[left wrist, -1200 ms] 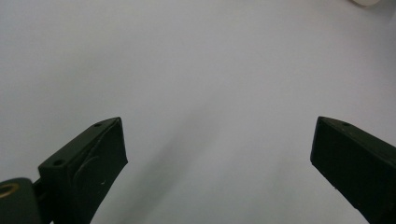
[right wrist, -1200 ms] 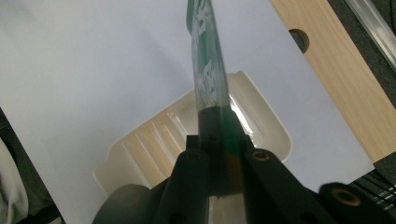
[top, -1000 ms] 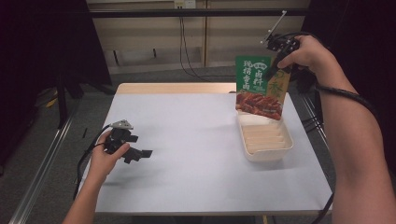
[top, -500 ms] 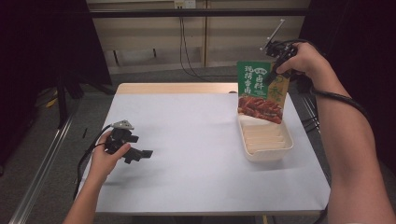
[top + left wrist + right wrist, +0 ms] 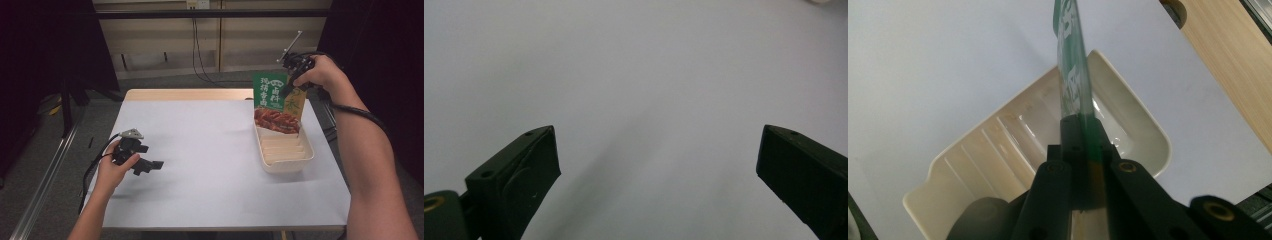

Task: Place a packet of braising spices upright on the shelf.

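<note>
A green food packet [image 5: 278, 102] hangs upright over the far end of a cream ribbed tray [image 5: 286, 152], its lower edge dipping into the tray. The right gripper [image 5: 290, 85] has its fingers clenched on the packet's top edge. The tray stands at the right of the white counter [image 5: 210, 150]. The left gripper [image 5: 150, 165] rests on the counter well apart, fingers spread wide, gripping nothing.
</note>
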`<action>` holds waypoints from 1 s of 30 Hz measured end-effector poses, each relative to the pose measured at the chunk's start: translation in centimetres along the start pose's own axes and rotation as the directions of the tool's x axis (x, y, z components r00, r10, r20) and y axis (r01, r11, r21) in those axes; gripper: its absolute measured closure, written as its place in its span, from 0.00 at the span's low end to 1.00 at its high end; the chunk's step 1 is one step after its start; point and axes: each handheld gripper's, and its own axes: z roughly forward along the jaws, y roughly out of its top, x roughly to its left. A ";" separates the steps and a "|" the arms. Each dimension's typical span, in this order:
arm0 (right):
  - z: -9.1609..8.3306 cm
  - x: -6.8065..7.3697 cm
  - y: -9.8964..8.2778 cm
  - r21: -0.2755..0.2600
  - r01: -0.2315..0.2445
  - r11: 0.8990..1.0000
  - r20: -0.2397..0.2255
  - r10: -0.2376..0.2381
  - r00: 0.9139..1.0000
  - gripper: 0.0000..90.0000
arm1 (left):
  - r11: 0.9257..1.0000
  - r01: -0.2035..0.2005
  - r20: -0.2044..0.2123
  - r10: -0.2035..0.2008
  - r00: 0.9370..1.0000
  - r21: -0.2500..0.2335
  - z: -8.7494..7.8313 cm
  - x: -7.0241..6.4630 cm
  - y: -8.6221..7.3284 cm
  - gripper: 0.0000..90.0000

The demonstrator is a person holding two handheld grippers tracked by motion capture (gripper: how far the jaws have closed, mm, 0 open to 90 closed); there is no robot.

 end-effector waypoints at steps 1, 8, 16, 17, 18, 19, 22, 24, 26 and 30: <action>0.0 0.0 0.0 0.000 0.000 1.000 0.000 0.000 1.000 1.00 | 1.000 0.000 0.000 0.000 1.000 0.000 0.0 0.0 0.0 0.04; 1.0 -0.4 -0.6 -0.013 -0.003 1.000 -0.012 0.003 1.000 1.00 | 1.000 -0.001 0.000 0.001 1.000 -0.002 0.1 -0.1 -0.1 0.04; 0.8 -0.8 -1.5 -0.026 -0.049 0.998 -0.002 0.049 0.999 0.96 | 1.000 0.001 0.002 -0.001 1.000 -0.006 0.1 0.0 0.0 0.04; 0.6 -0.7 -1.5 -0.031 -0.063 0.998 0.003 0.063 0.998 0.94 | 1.000 0.001 0.001 -0.001 1.000 -0.009 0.2 0.0 0.0 0.04; 0.5 -0.7 -1.6 -0.033 -0.058 0.998 0.009 0.058 0.998 0.90 | 1.000 0.002 0.003 -0.002 1.000 -0.006 0.2 0.0 0.0 0.04; 0.3 -0.6 -1.6 -0.035 -0.087 0.996 0.014 0.088 0.996 0.85 | 1.000 0.001 0.004 -0.001 1.000 -0.005 0.2 0.0 0.0 0.04; -0.2 -0.4 -1.6 -0.028 -0.063 0.998 0.050 0.064 0.997 0.69 | 1.000 0.000 0.006 0.000 1.000 -0.005 0.2 0.0 0.1 0.04; -0.6 -0.3 -1.6 -0.033 -0.091 0.995 0.060 0.093 0.994 0.59 | 1.000 0.001 0.008 -0.001 1.000 -0.008 0.2 -0.1 0.1 0.04; -1.1 -0.2 -1.6 -0.028 -0.080 0.996 0.074 0.082 0.994 0.55 | 1.000 -0.001 0.010 0.001 1.000 -0.008 0.3 -0.1 0.1 0.04; -2.2 0.2 -1.5 -0.030 -0.104 0.994 0.091 0.106 0.990 0.44 | 1.000 -0.003 0.011 0.003 1.000 -0.012 0.3 -0.1 0.2 0.04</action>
